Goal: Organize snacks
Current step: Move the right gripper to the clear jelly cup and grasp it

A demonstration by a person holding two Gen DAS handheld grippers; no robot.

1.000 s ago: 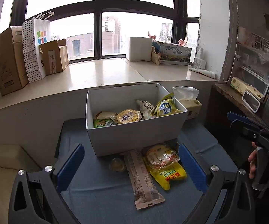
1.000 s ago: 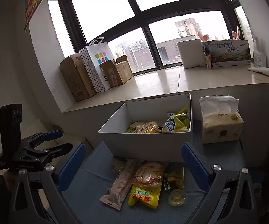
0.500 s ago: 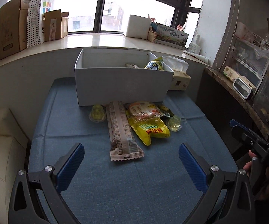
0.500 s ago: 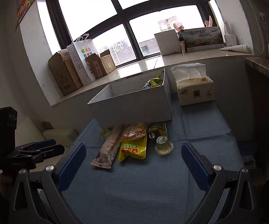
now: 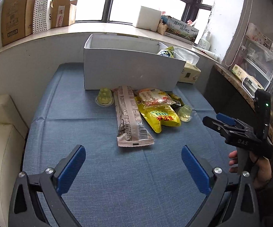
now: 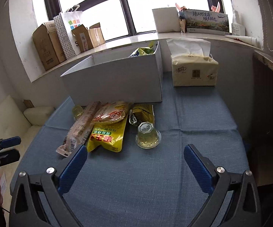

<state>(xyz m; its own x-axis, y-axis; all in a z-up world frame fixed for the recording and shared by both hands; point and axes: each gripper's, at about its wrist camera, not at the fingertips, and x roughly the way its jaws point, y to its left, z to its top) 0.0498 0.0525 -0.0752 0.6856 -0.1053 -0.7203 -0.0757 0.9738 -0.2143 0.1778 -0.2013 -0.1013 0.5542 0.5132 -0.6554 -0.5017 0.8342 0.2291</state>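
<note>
Both grippers' fingers (image 5: 71, 168) (image 6: 197, 167) spread wide, empty, above the tablecloth (image 5: 102, 179).

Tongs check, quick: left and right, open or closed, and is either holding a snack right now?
Left tongs: open, holding nothing, above the blue cloth table.
Right tongs: open, holding nothing.

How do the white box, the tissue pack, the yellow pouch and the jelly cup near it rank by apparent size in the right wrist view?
1. white box
2. tissue pack and yellow pouch: they look alike; unranked, since the pouch lies nearer the camera
3. jelly cup
</note>
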